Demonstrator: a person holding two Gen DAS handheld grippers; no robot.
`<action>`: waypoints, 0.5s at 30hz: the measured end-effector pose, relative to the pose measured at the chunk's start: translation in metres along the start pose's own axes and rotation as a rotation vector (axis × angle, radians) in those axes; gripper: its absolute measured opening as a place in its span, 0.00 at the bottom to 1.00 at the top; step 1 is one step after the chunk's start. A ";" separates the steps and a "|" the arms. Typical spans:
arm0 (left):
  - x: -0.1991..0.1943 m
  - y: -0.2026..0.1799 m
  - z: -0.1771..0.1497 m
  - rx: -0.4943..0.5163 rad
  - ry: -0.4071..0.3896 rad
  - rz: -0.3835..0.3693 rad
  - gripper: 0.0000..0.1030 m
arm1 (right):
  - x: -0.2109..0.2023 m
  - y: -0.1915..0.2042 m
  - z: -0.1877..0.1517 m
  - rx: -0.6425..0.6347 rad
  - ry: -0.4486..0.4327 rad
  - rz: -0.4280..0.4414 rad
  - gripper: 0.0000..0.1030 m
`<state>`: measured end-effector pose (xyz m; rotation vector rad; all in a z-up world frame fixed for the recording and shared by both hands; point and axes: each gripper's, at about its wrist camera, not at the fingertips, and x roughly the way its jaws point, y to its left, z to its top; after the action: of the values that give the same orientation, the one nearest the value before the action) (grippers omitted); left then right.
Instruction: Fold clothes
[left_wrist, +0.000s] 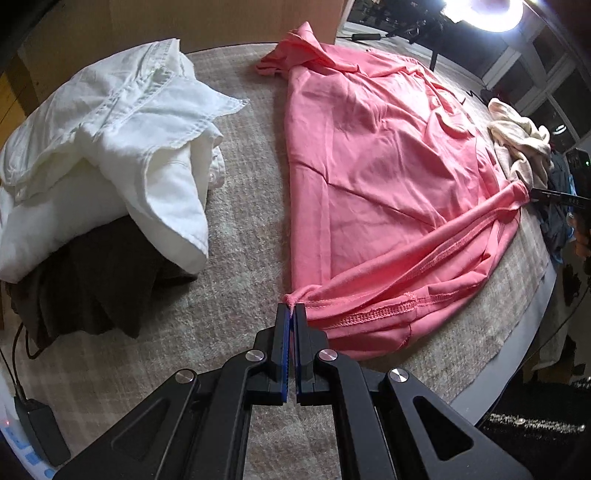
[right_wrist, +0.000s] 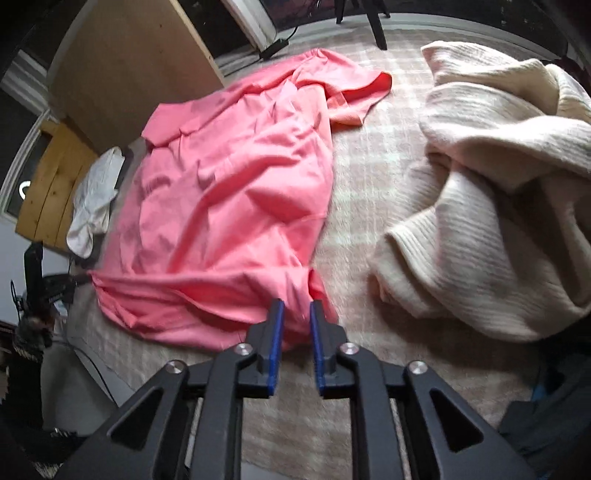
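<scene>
Pink shirt (left_wrist: 388, 177) spread flat on the checked table cover (left_wrist: 240, 206), pinched at one near hem corner.

Left tongs (left_wrist: 294, 308) clenched on the bunched hem corner; right tongs (right_wrist: 296, 308) slightly parted, pads off the cloth, hem fold lying between them. Further off: white shirt (left_wrist: 110, 147) heaped over dark brown clothes (left_wrist: 92, 288) to the left, cream knit sweater (right_wrist: 498, 203) crumpled to the right.
</scene>
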<state>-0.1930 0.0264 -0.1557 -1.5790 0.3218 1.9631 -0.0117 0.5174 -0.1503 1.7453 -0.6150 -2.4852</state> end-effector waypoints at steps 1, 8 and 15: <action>-0.001 0.001 -0.002 -0.001 0.001 -0.006 0.01 | 0.003 0.000 0.001 -0.008 0.006 -0.003 0.16; -0.013 -0.002 0.009 -0.004 -0.033 -0.007 0.01 | 0.013 0.007 0.027 0.012 0.018 0.179 0.02; 0.001 0.003 0.019 0.004 0.009 0.030 0.01 | 0.012 -0.025 0.081 0.160 -0.043 0.022 0.10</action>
<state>-0.2098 0.0341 -0.1524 -1.5894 0.3540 1.9773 -0.0854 0.5613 -0.1469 1.7279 -0.8541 -2.5282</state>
